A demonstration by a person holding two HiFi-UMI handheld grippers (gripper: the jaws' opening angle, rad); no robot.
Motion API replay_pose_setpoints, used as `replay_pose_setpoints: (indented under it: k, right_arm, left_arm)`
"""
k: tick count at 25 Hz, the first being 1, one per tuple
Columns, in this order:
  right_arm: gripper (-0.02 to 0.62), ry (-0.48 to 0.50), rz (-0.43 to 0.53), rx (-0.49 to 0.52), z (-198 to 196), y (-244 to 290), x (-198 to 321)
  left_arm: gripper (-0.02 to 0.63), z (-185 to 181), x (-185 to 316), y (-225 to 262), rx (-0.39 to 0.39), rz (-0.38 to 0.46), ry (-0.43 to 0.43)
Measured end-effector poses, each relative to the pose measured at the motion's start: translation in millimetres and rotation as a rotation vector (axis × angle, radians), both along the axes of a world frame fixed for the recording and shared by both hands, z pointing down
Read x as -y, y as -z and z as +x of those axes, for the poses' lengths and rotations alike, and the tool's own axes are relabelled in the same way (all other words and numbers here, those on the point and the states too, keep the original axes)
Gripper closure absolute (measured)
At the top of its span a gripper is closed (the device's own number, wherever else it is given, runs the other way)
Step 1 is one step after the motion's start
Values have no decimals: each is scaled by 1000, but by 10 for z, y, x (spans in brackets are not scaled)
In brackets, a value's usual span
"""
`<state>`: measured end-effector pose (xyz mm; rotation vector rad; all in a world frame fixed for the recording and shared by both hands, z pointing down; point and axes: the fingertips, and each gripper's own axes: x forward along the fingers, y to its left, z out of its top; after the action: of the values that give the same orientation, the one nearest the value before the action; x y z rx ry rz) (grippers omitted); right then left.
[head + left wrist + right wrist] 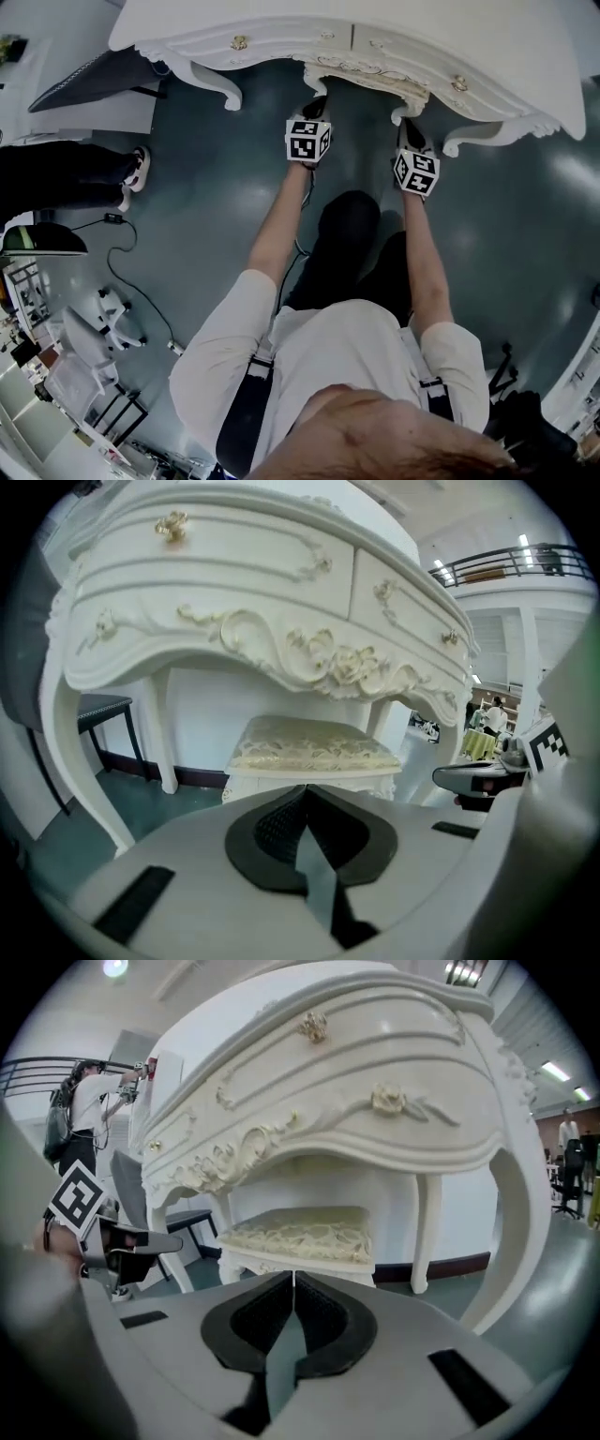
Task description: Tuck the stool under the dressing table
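Teal floor (234,187), stool (314,744) seemingly beyond left gripper (306,789)

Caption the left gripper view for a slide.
Left gripper, jaws shut and empty, faces the cushioned stool under the white dressing table.

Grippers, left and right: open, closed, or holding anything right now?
Left gripper: closed, jaws together, holding nothing.
Right gripper: closed, jaws together, holding nothing.
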<state>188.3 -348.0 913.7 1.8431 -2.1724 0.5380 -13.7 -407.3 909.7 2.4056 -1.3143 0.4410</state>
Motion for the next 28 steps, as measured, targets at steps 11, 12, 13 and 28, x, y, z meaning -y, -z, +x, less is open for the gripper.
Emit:
replay_pose_setpoints:
  k: [11, 12, 13, 28]
  right_arm:
    - [551, 34, -141, 36, -304, 1905, -953]
    - [551, 40, -145, 38, -339, 2090, -983]
    - [551, 46, -147, 40, -370, 2273, -1019]
    - [551, 24, -148, 57, -613, 4065, -1935]
  left_arm:
    - [591, -47, -927, 2195, 16, -34, -15]
    - [591, -61, -952, 2384, 21, -28, -16]
    - [591, -73, -985, 2565, 24, -25, -16]
    - [591, -290, -1953, 4166, 16, -50, -25]
